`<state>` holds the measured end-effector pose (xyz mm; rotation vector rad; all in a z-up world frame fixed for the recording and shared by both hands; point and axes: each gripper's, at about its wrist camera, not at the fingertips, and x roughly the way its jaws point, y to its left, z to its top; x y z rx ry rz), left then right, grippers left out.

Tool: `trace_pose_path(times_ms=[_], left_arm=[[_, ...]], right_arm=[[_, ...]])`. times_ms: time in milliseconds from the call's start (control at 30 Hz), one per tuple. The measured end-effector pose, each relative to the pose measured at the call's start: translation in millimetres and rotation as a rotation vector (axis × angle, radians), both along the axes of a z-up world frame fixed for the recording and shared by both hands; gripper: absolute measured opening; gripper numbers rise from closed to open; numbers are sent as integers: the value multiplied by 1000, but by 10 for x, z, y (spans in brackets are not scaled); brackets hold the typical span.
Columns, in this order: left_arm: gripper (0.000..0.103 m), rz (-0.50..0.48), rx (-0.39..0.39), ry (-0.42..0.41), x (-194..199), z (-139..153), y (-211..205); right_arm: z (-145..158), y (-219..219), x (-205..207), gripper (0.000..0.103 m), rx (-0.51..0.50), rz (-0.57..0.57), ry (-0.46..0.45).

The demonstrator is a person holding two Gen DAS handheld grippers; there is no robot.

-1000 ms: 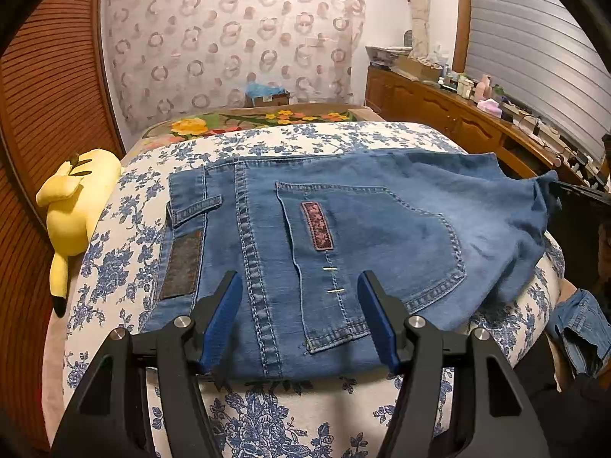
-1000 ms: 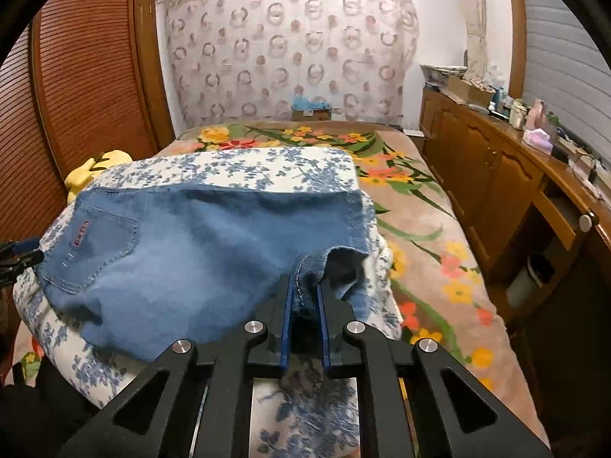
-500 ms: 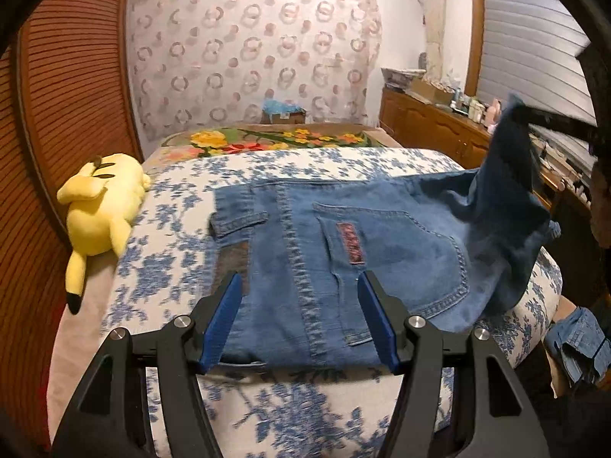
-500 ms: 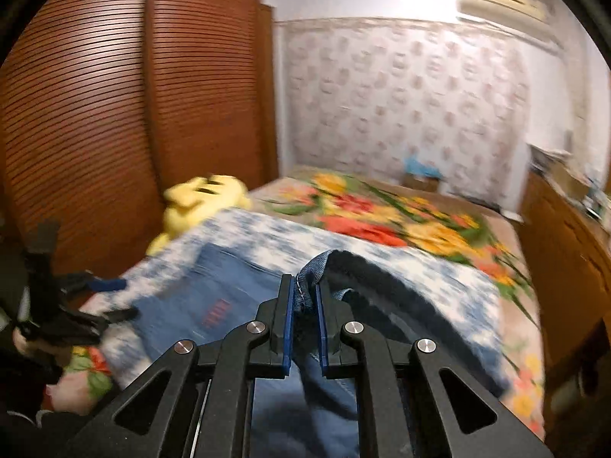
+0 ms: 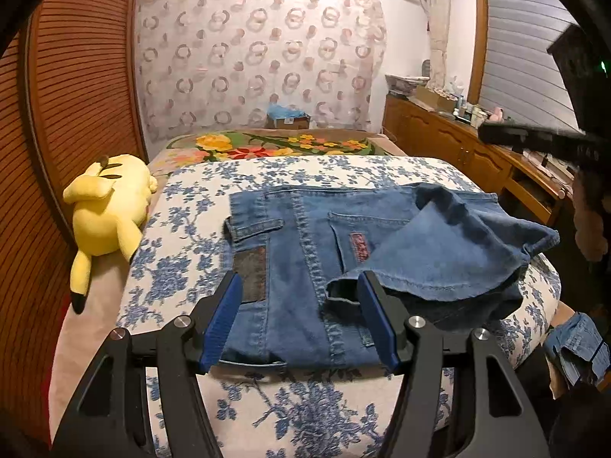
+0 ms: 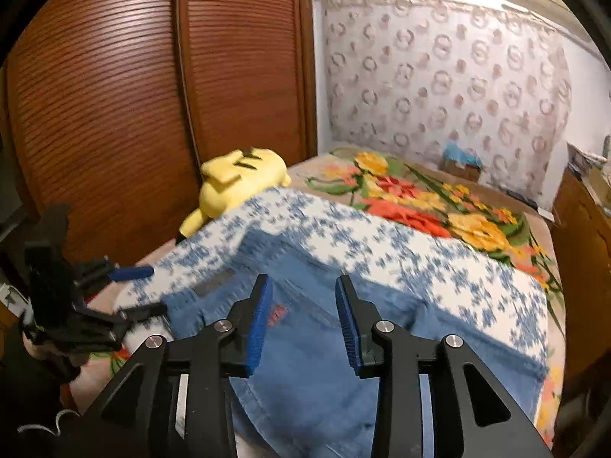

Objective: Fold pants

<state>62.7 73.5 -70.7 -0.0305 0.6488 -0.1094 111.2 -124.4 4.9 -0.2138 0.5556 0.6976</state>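
Blue denim pants (image 5: 301, 244) lie on the blue-flowered quilt (image 5: 290, 400), waist to the left, back pocket up. One leg end (image 5: 450, 255) is folded loosely over the seat, its hem beside my left gripper's right finger. My left gripper (image 5: 299, 286) hovers open over the waist area, pads apart from the cloth. My right gripper (image 6: 303, 286) hangs above the pants (image 6: 313, 378) with its jaws opening and nothing between them. The right wrist view is blurred; my left gripper (image 6: 149, 292) shows at its left edge.
A yellow plush toy (image 5: 110, 210) lies on the bed's left side by the slatted wooden wardrobe doors (image 5: 76, 95). A flowered blanket (image 5: 282, 145) covers the far bed. A wooden sideboard (image 5: 458, 149) lines the right wall. More denim (image 5: 576, 347) sits low at right.
My right gripper lifted the leg end, swung it leftward over the seat and let go, its jaws now apart. The leg now lies across the pocket. My left gripper drew back a little.
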Motion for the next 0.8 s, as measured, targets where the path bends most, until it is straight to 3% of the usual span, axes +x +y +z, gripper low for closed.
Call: trace_pose_path(times_ms=[167,533,800], left_arm=[[64,-35,6,29,132,-112,-126],[64,-116,27,99,407,-377,-289],[46,-140,47,119,507,-477,-381]], right_arm=[[-164,-138,-149,40,-11,-54,54],[-479,-8,-8,46,20,-142,213],[-586,92,190,46,-24,-201,276]])
